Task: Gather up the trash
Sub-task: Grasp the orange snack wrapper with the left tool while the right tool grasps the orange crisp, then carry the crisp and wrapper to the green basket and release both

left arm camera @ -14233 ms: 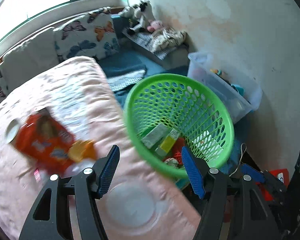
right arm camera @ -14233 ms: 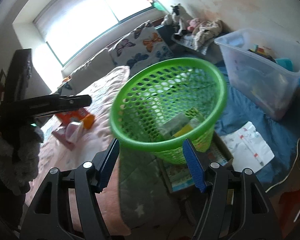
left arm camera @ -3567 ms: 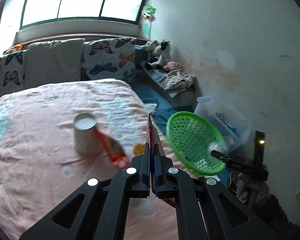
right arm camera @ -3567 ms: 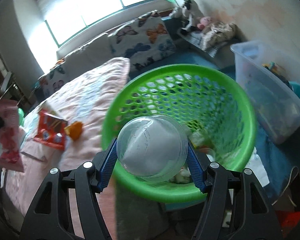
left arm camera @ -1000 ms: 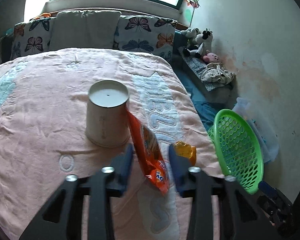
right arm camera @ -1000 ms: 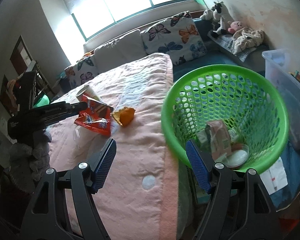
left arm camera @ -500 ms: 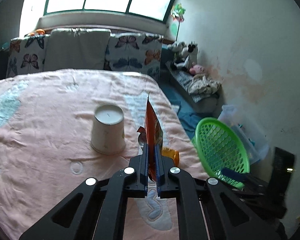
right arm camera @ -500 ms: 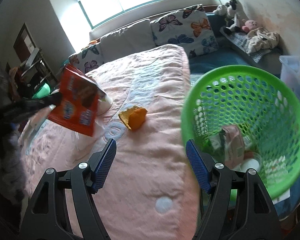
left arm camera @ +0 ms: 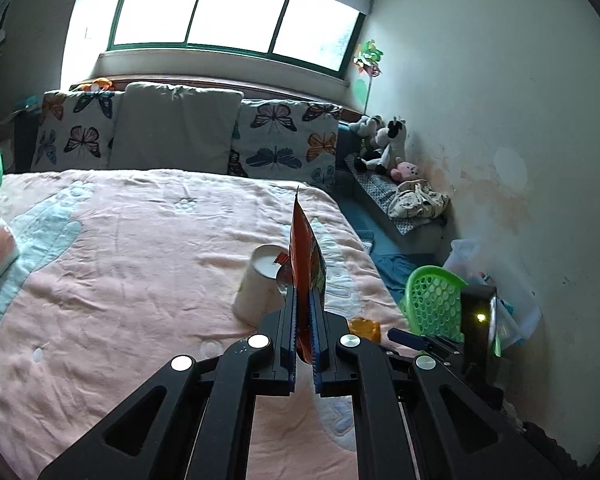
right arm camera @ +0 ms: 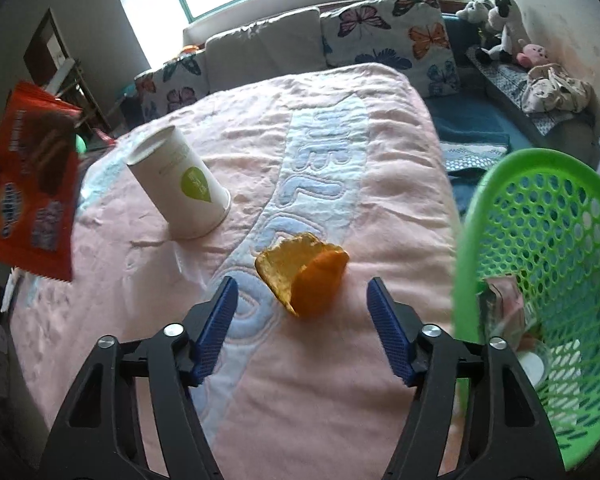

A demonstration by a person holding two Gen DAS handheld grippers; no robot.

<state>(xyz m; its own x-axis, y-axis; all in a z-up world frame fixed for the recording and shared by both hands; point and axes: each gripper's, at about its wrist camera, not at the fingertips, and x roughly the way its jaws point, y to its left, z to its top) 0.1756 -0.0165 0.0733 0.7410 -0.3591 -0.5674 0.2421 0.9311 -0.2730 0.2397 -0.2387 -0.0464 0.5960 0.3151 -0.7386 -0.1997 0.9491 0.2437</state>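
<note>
A pink quilt [right arm camera: 380, 140] is covering the bed under a bright window [left arm camera: 236, 20], with butterfly pillows [left arm camera: 284, 140] lining its far edge and stuffed toys [left arm camera: 384, 144] sitting on a ledge along the right wall.

The left gripper [left arm camera: 305, 296] is pressing its jaws together on an orange snack bag [left arm camera: 305, 256], which is standing edge-on above the quilt; in the right wrist view the same bag [right arm camera: 28, 184] is hanging clear of the bed at the left.

A white paper cup [right arm camera: 180, 184] is standing upside down on the quilt, towards its right side. Near it, closer to the quilt's right edge, a piece of orange peel [right arm camera: 304, 276] is lying on the pale blue lettering.

The right gripper [right arm camera: 300, 312] is hovering just above the peel with its blue pads [right arm camera: 216, 320] spread to either side and closing; the peel is sitting between them, slightly ahead, with clear gaps on both sides.

A green basket [right arm camera: 548, 272] is standing just off the bed's right edge, already holding a few scraps of trash [right arm camera: 504, 308].
</note>
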